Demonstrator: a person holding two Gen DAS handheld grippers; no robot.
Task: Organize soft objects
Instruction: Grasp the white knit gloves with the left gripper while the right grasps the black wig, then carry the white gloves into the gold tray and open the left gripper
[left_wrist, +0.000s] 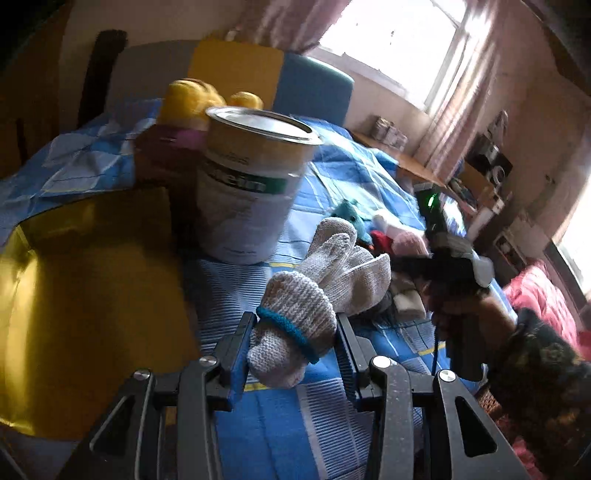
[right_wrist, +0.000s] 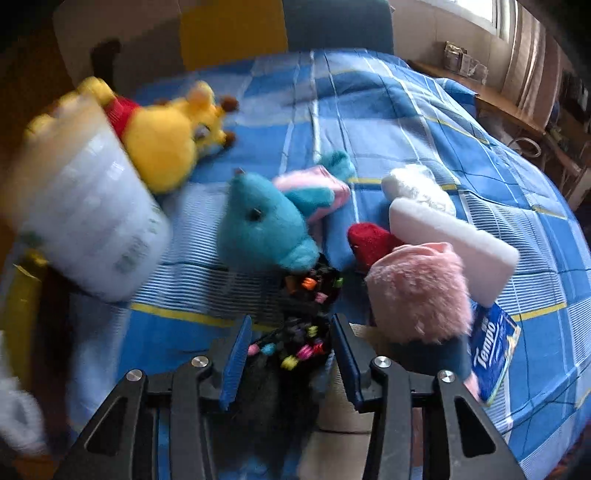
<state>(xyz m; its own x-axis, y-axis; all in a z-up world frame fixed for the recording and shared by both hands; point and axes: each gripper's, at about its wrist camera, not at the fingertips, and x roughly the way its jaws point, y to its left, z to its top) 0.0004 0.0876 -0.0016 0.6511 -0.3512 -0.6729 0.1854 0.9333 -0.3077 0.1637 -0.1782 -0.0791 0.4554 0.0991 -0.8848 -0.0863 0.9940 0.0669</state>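
A blue plaid bedspread (right_wrist: 406, 122) covered the bed, with a tall white open-topped canister (left_wrist: 243, 192) standing on it. The left gripper (left_wrist: 295, 343) pinched a limp white knitted glove with a blue cuff band (left_wrist: 317, 295) near its cuff, lifted just before the canister; light, floppy, likely easy. The right gripper (right_wrist: 291, 350) had a small black tangled bundle with coloured beads (right_wrist: 303, 332) between its narrowed jaws; pad contact unclear.
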